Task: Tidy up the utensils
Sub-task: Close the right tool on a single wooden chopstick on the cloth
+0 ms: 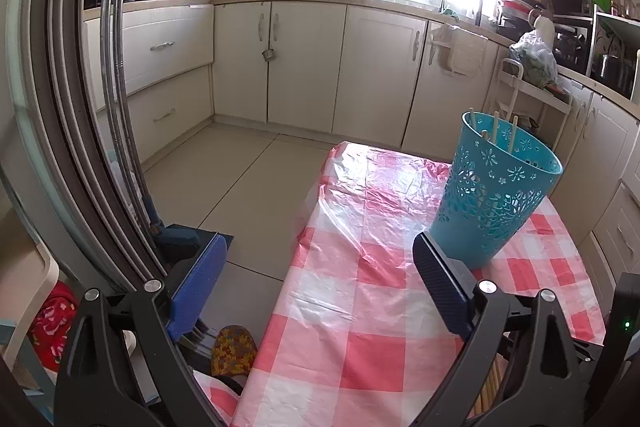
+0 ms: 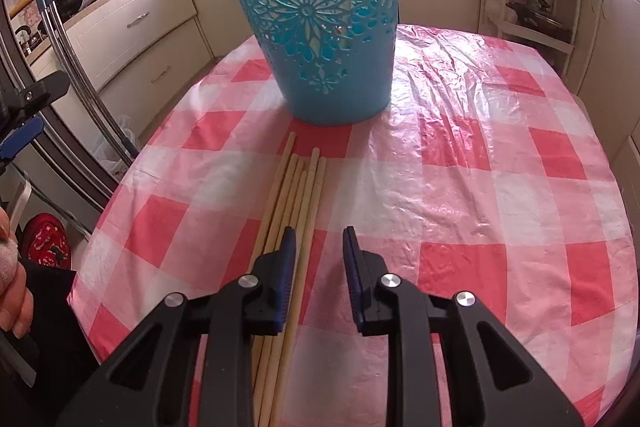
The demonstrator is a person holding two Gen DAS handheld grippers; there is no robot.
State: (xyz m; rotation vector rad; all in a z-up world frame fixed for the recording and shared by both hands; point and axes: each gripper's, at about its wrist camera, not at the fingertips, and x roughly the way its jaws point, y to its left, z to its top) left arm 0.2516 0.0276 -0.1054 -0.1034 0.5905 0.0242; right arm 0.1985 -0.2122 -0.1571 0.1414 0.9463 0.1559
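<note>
A tabletop covered with a red-and-white checked plastic cloth is seen in both wrist views. A teal plastic basket with cut-out flower patterns is stood upright on it, toward the far side in the right wrist view. Several pale wooden chopsticks are seen standing inside the basket, their ends showing above the rim in the left wrist view. A bundle of loose chopsticks is laid flat on the cloth just in front of the basket, the sticks lined up roughly side by side and pointing toward it; their far ends lie near the basket's base without clearly touching it. The right tongs are held low over the near part of this bundle, moderately parted, with nothing gripped; the left finger is placed over the sticks and the right finger over bare cloth beside them. Whether the fingers touch the cloth cannot be told. The left tongs are spread wide and empty, held at the tabletop's left edge, with one finger over the floor and the other just beside the basket's base. Cream kitchen cabinets are seen behind the tabletop.
</note>
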